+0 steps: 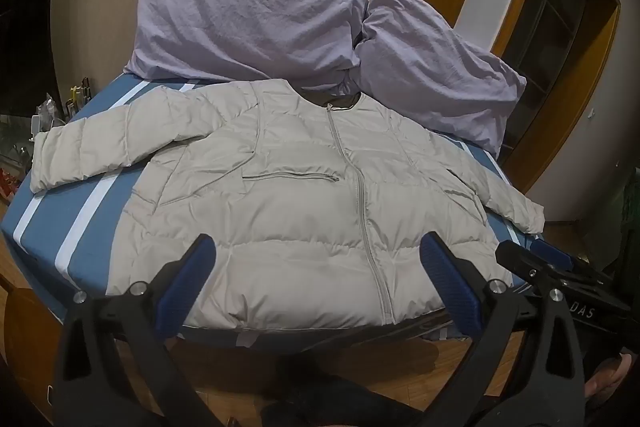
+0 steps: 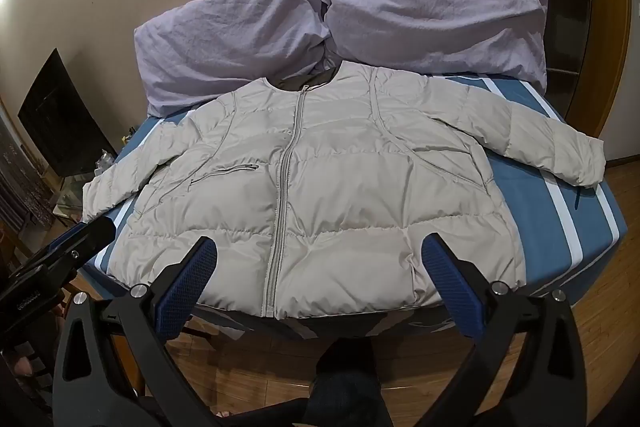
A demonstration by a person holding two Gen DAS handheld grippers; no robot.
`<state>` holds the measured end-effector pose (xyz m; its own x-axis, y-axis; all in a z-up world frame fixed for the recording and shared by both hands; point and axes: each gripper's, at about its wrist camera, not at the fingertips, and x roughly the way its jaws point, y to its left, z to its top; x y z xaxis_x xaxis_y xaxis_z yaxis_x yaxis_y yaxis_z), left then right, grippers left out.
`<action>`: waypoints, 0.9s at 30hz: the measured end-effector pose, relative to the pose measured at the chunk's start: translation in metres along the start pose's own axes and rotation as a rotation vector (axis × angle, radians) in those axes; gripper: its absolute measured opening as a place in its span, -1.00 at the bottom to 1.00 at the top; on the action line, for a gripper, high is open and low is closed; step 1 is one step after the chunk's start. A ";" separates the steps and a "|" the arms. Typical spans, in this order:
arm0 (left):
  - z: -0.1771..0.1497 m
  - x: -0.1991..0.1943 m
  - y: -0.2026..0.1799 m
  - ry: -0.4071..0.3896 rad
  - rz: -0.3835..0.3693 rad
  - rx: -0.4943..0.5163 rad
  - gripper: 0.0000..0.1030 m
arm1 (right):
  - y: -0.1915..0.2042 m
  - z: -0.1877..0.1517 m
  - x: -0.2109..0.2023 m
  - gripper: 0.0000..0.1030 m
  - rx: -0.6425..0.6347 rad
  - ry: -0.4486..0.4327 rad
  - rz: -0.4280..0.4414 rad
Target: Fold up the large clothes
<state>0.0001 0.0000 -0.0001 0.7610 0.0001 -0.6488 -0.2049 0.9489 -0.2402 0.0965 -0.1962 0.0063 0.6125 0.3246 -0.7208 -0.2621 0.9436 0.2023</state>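
Two grippers, left gripper (image 1: 318, 281) and right gripper (image 2: 320, 281), hover with jaws wide, holding nothing. Puffer jacket (image 1: 304, 187) lies flat, zipped, on bed (image 1: 44, 227). Best start: pinch one sleeve cuff (image 2: 588, 163), fold it across chest.

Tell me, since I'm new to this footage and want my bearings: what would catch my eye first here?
A pale grey puffer jacket dominates, spread flat and zipped on the blue striped bed, sleeves out to both sides. Behind its collar two crumpled lilac pillows lean against the wall. In the foreground the left gripper and right gripper hover wide open before the jacket's hem, holding nothing.
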 end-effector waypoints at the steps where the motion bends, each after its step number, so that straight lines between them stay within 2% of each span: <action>1: 0.000 0.000 0.000 0.000 0.000 0.000 0.96 | 0.000 0.000 0.000 0.97 0.000 0.000 0.000; 27: 0.000 0.000 0.000 0.003 -0.003 -0.003 0.96 | -0.001 0.000 0.001 0.97 0.001 0.000 0.001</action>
<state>0.0002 0.0000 -0.0001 0.7597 -0.0035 -0.6502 -0.2045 0.9480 -0.2440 0.0969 -0.1966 0.0052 0.6122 0.3257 -0.7205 -0.2619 0.9433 0.2039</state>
